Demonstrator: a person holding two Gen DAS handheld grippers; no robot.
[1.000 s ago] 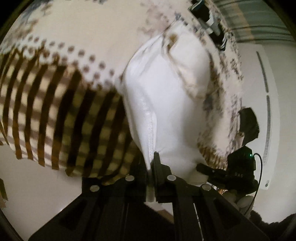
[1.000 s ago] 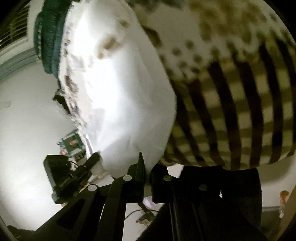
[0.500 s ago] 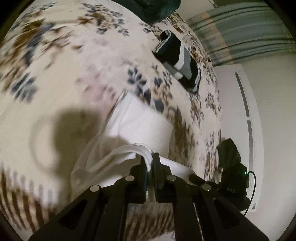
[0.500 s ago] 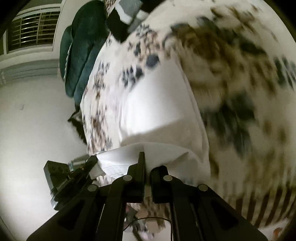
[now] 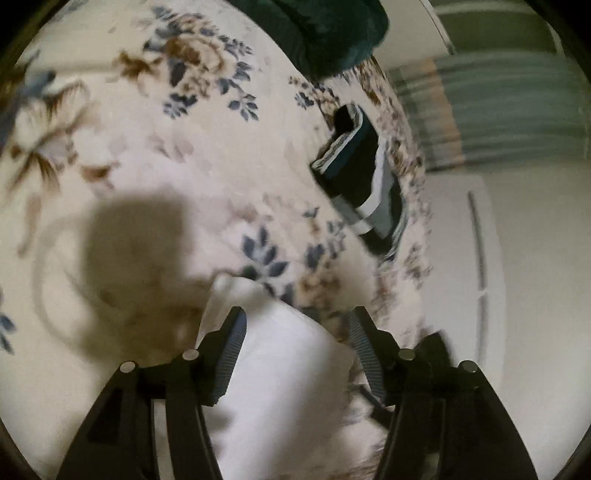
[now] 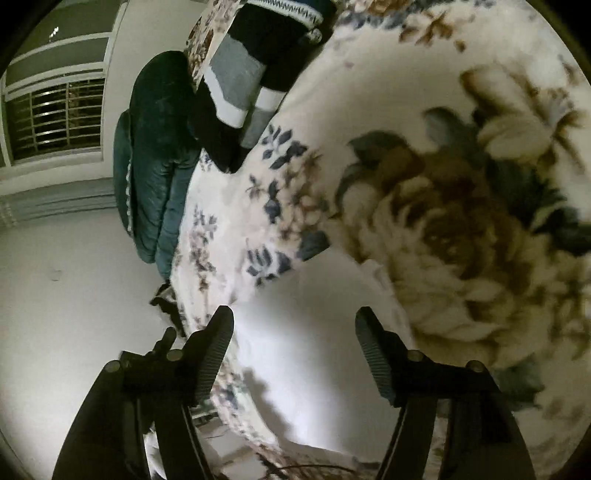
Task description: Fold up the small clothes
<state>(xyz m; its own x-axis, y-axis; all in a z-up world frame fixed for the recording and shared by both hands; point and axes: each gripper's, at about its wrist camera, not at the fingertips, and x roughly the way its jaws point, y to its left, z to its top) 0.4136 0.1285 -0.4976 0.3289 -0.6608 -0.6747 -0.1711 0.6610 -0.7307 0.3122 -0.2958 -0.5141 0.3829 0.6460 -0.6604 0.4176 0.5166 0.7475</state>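
Note:
A small white garment [image 5: 291, 369] lies folded on the floral bedspread [image 5: 147, 155]. In the left wrist view my left gripper [image 5: 297, 325] is open just above it, its fingers either side of the cloth's upper corner. In the right wrist view the same white garment [image 6: 306, 347] lies between the open fingers of my right gripper [image 6: 295, 325], which holds nothing. A folded dark garment with grey and white stripes [image 5: 364, 184] lies farther up the bed; it also shows in the right wrist view [image 6: 251, 74].
A dark teal pillow or blanket [image 5: 317, 33] sits at the head of the bed, also in the right wrist view [image 6: 155, 155]. The bed edge drops to a pale floor [image 5: 517, 295]. A barred window [image 6: 55, 118] is on the far wall.
Both grippers were shut on the white garment, carried it forward over the bedspread, laid it down and opened. The garment now rests folded on the bed.

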